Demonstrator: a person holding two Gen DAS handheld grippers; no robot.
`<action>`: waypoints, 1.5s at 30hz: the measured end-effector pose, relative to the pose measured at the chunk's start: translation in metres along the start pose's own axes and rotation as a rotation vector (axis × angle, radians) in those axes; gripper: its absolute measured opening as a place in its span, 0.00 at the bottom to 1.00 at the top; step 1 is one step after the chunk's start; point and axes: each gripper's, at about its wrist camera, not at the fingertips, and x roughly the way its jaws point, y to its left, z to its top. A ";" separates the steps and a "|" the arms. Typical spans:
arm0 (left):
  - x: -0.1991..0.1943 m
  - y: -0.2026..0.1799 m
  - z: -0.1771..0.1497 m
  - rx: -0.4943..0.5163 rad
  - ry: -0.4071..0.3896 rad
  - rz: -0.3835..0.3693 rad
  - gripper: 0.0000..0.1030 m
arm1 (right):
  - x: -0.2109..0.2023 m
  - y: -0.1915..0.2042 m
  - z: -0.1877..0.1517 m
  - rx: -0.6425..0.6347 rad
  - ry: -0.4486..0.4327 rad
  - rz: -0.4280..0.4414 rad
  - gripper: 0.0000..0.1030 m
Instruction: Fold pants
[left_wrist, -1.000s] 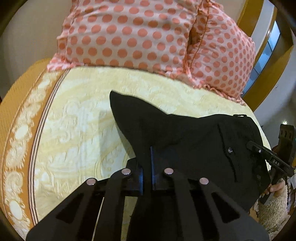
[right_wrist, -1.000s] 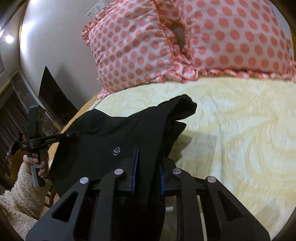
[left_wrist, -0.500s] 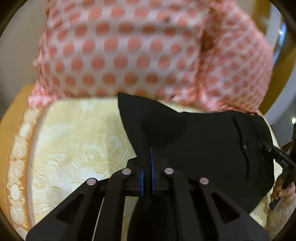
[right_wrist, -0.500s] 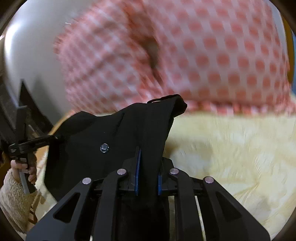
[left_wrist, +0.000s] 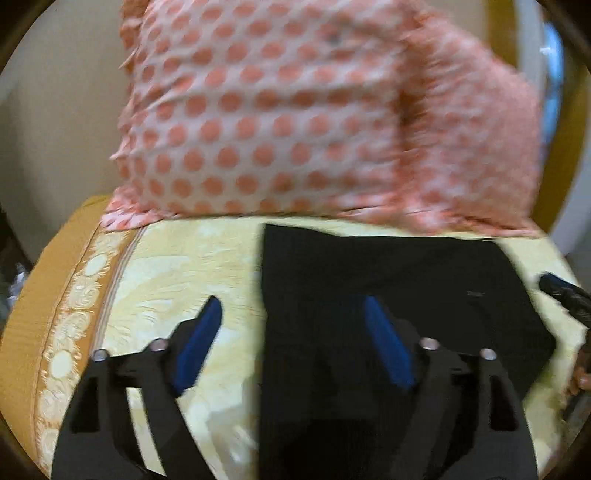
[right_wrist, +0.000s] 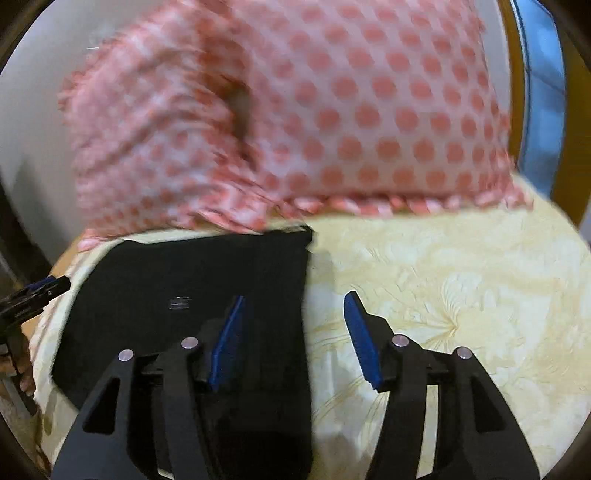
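pants: black fabric pants lie flat on my yellow patterned bed cover, just below the dotted pillows | left tool wide open, empty | right tool wide open, empty | progress: 1 fold seems laid; maybe 1 more remains

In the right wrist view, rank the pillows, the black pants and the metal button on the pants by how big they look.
1. pillows, filling most of the upper frame.
2. black pants; they look nearly as big, partly from lying nearer the camera and partly hidden by the open right gripper.
3. metal button, tiny.
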 end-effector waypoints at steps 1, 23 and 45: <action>-0.011 -0.009 -0.006 0.011 -0.005 -0.055 0.84 | -0.003 0.008 -0.004 -0.030 0.004 0.016 0.60; -0.063 -0.025 -0.091 0.024 0.033 0.069 0.98 | -0.047 0.013 -0.074 0.058 0.034 -0.126 0.98; -0.088 -0.033 -0.180 0.013 0.056 0.112 0.98 | -0.059 0.094 -0.152 -0.081 0.053 -0.105 0.99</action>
